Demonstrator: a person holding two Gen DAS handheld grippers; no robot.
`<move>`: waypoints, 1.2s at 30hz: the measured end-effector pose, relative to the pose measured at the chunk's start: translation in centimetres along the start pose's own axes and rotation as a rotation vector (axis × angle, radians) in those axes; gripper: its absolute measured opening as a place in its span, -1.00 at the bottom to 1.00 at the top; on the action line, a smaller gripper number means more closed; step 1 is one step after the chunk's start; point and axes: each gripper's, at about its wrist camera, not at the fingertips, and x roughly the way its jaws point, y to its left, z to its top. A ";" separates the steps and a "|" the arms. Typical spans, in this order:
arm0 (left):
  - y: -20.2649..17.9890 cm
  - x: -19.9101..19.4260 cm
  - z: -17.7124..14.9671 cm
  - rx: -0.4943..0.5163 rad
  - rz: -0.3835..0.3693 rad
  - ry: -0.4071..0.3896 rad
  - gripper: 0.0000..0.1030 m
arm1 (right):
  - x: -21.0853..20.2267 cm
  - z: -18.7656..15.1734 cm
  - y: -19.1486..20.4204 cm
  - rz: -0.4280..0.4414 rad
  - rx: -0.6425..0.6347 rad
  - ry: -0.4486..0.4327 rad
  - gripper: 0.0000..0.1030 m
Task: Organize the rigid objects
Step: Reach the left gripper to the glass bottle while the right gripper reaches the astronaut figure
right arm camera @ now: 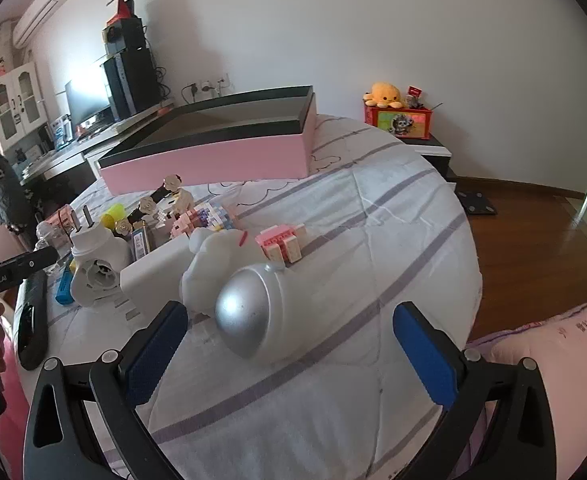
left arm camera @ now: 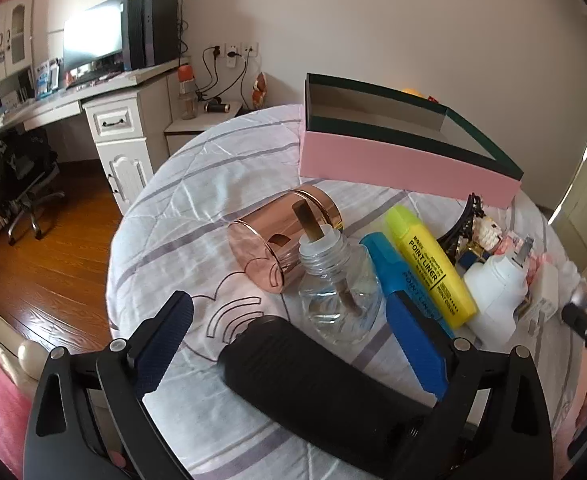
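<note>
A pink box [left arm camera: 405, 164] with a dark inner rim stands open on the bed; it also shows in the right wrist view [right arm camera: 213, 160]. My left gripper [left arm camera: 293, 340] is open, with a black ribbed handle-shaped object [left arm camera: 317, 384] lying between its fingers. Ahead of it lie a clear bottle with a wick [left arm camera: 337, 292], a rose-gold cylinder [left arm camera: 281, 240], a blue highlighter [left arm camera: 397, 272] and a yellow highlighter [left arm camera: 429, 268]. My right gripper [right arm camera: 293, 348] is open around a white and silver device [right arm camera: 261, 316] without touching it.
A white plug-in device [right arm camera: 97, 260], a white block [right arm camera: 153, 276], pink brick models [right arm camera: 281, 240], a flower hair clip [right arm camera: 149, 204] lie on the striped sheet [right arm camera: 373, 240]. A desk with a monitor [left arm camera: 93, 40] stands left. A red box with a plush toy [right arm camera: 397, 116] stands right.
</note>
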 end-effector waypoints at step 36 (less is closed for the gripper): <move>-3.1 1.6 0.9 0.154 -0.065 0.070 -0.23 | 3.0 1.9 -0.4 0.082 -0.066 0.039 0.09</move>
